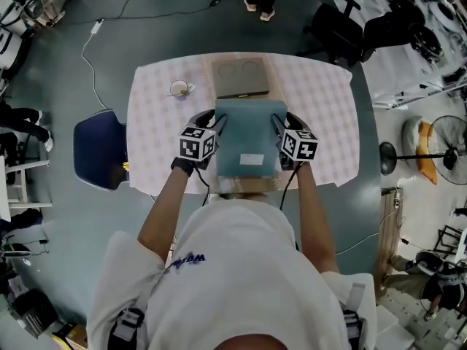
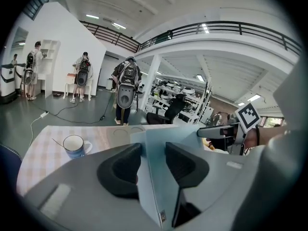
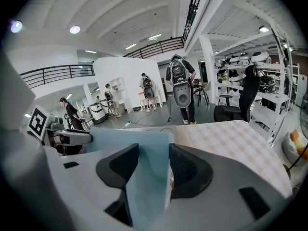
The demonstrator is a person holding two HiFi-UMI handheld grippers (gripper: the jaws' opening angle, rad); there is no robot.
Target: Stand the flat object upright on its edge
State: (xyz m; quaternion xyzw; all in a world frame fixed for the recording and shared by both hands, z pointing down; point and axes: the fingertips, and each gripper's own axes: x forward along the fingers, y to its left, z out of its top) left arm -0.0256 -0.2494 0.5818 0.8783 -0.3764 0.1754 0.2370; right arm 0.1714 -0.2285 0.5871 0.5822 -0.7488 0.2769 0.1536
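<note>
Between their jaws, the left gripper (image 2: 153, 150) and right gripper (image 3: 154, 153) each pinch one side edge of the teal flat box (image 1: 249, 133), so matched pressure should tip it squarely over the table (image 1: 328, 122).

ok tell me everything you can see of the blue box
The box is flat, rectangular, pale teal and card-like, with a small white label near its near edge. The left gripper clamps its left side, the right gripper its right. It is over the table's near part, broad face upward; contact with the table can't be told.
</note>
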